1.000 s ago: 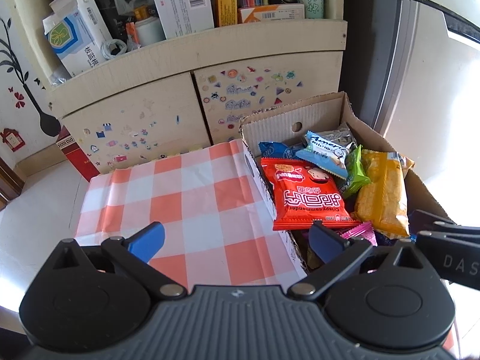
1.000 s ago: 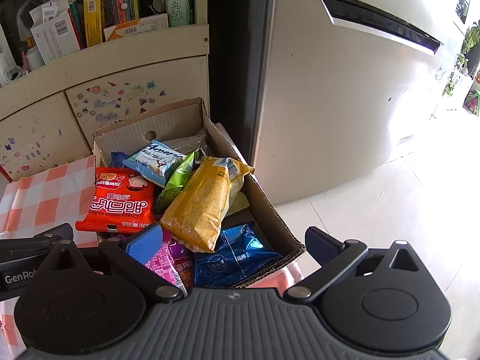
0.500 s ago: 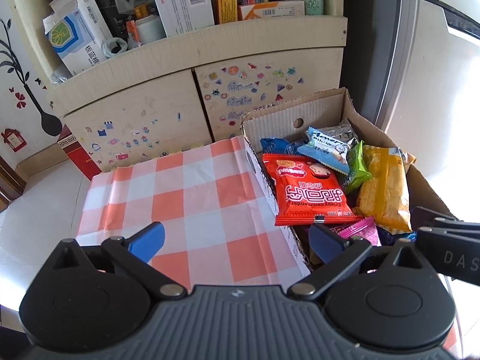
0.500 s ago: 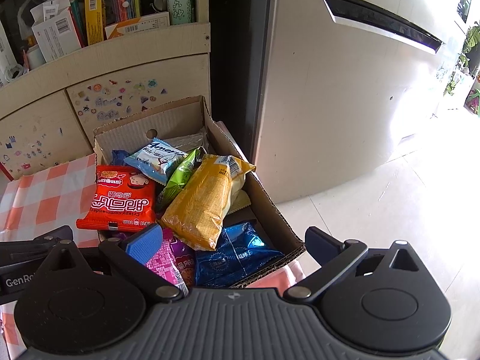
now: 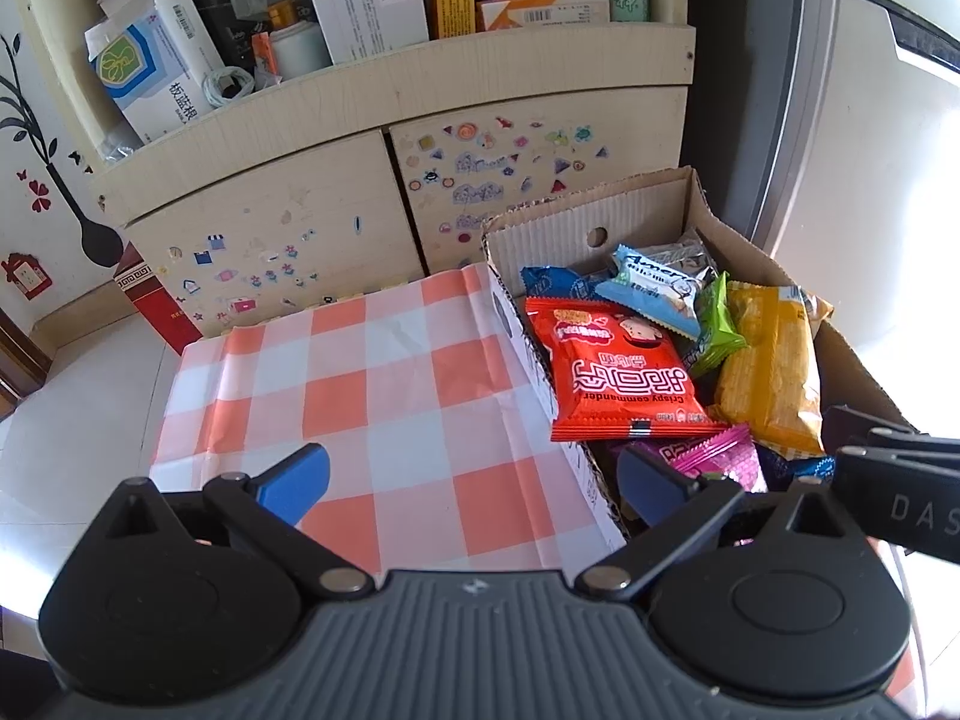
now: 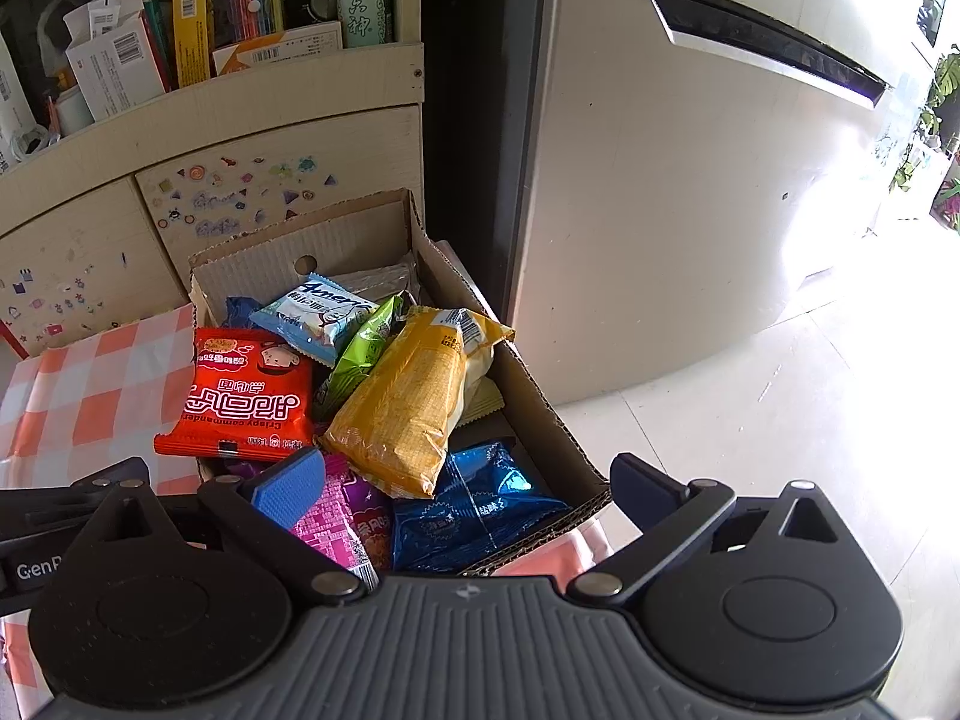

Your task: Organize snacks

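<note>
Our left gripper (image 5: 471, 483) and right gripper (image 6: 468, 492) are both spread, empty. Only our right view shows the blue bag (image 6: 480, 510) at the box's (image 6: 528, 396) near corner; only the left shows the whole cloth (image 5: 372, 384).

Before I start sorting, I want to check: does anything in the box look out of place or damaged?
The red snack bag lies over the left wall of the cardboard box, its corner sticking out above the checked cloth. The other packets are piled loosely and crooked. Nothing looks torn or spilled.

A pale wooden cabinet (image 5: 336, 192) with sticker-covered doors carries a cluttered shelf (image 5: 372, 18). A silver refrigerator (image 6: 690, 192) stands beside it on sunlit tiled floor (image 6: 810, 396).
</note>
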Tool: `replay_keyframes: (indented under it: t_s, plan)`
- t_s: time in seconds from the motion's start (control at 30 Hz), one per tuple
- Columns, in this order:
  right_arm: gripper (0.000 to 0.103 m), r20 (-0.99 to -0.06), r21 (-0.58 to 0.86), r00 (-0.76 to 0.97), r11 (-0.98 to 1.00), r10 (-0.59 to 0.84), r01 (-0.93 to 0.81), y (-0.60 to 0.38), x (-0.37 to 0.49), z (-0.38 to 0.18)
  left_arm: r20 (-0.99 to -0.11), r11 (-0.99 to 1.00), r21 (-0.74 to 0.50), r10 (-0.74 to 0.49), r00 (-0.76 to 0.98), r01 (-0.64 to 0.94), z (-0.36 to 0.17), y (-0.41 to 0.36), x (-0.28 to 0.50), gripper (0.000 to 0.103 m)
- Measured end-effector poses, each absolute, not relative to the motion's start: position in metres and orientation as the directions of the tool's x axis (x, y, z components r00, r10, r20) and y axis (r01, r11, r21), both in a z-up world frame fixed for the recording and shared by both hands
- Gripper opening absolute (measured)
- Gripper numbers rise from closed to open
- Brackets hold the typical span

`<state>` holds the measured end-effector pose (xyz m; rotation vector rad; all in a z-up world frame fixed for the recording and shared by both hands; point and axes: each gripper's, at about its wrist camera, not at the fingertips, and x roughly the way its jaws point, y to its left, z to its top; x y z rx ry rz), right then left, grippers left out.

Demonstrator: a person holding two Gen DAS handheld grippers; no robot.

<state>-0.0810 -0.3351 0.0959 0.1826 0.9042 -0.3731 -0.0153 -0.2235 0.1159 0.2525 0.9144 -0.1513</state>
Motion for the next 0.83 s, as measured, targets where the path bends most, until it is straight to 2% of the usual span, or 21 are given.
replay_keyframes:
  t_s: [0.83]
  plan:
    - [0.103, -0.780, 0.041, 0.604, 0.949, -0.167, 0.314, -0.309, -0.089, 0.092, -0.807, 0.962, 0.161, 0.000, 0.591, 0.219, 0.111, -0.190, -0.031, 0.101]
